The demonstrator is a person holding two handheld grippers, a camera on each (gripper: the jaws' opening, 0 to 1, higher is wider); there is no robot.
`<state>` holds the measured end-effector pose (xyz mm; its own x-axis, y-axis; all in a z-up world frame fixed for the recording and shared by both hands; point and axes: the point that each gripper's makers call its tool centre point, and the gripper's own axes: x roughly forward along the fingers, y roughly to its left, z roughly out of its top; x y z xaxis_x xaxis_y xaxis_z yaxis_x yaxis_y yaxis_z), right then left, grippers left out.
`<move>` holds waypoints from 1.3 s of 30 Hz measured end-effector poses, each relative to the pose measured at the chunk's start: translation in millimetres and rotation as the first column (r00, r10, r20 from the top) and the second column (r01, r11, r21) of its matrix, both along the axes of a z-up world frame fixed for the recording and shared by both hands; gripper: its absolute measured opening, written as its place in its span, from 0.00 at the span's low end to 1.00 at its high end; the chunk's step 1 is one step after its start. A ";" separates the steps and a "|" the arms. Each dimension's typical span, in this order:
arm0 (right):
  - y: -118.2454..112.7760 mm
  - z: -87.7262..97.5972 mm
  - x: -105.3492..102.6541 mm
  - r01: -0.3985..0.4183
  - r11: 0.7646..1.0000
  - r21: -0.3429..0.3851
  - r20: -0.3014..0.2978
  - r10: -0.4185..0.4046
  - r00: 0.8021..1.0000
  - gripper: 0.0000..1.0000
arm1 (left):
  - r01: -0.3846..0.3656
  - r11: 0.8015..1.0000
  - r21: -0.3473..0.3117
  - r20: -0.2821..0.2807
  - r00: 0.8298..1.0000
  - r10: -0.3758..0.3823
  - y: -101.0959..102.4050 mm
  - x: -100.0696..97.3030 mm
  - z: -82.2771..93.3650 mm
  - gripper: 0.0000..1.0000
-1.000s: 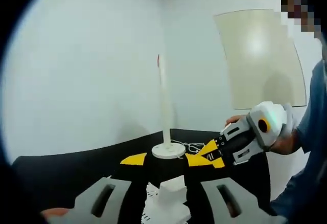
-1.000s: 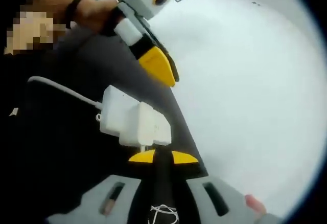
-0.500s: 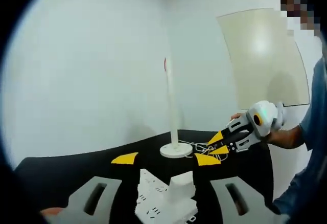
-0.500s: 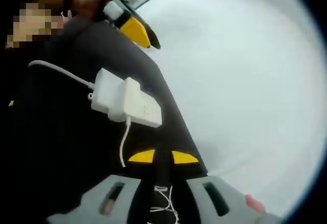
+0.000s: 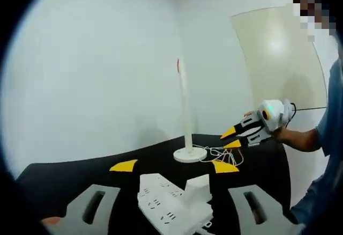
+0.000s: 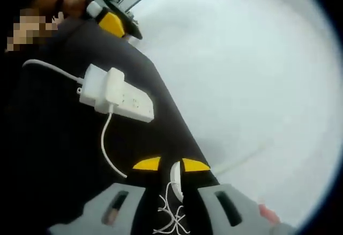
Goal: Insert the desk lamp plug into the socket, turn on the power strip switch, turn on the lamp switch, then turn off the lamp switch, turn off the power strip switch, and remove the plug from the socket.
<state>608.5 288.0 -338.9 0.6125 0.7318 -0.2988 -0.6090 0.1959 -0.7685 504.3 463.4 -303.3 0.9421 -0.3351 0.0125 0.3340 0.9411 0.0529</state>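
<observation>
My left gripper stands open with nothing between its jaws; the yellow tips are wide apart above the power strip. My right gripper is also open and empty, its tips framing the lamp base and the loose cable coiled beside it. In the left gripper view it hangs in the air near the lamp, jaws parted.

Task items: the white plug block is seated in the strip, near the end where the strip's own lead leaves. The lamp's cord runs from the plug across the black table toward the base. The desk lamp stands upright on its round foot, well apart from the strip. I cannot tell the position of the strip's switch, nor whether the lamp is lit.

Judgement: the plug looks inserted; a switch step is next.

Risks:
- The strip lies near the table's edge; an off-centre press could slide or tip it.
- The tall thin lamp stem may topple if my right gripper knocks it while seeking the switch.
- The slack cord could snag a jaw and drag the plug loose.
</observation>
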 end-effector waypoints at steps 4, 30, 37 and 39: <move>-4.7 -0.5 4.8 0.006 1.000 0.017 -0.016 -0.006 1.000 0.18 | -0.005 1.000 -0.008 0.001 1.000 0.005 4.6 -0.1 -2.5 0.57; -35.2 -3.7 47.4 0.076 0.994 0.080 -0.101 -0.068 0.993 0.21 | -0.070 0.997 -0.028 -0.007 0.998 0.070 32.9 -3.6 -25.6 0.65; -41.3 -4.6 51.6 0.095 0.991 0.091 -0.119 -0.084 0.989 0.21 | -0.081 0.996 -0.024 -0.011 0.997 0.081 39.8 -5.1 -32.1 0.66; -44.6 -4.2 53.7 0.102 0.990 0.100 -0.127 -0.090 0.988 0.21 | -0.089 0.996 -0.019 -0.012 0.996 0.089 41.5 -5.2 -33.5 0.70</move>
<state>662.3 243.3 -343.1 0.6453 0.7028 -0.2994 -0.6710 0.3341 -0.6619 499.1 504.9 -336.9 0.9683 -0.2497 0.0076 0.2494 0.9679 0.0309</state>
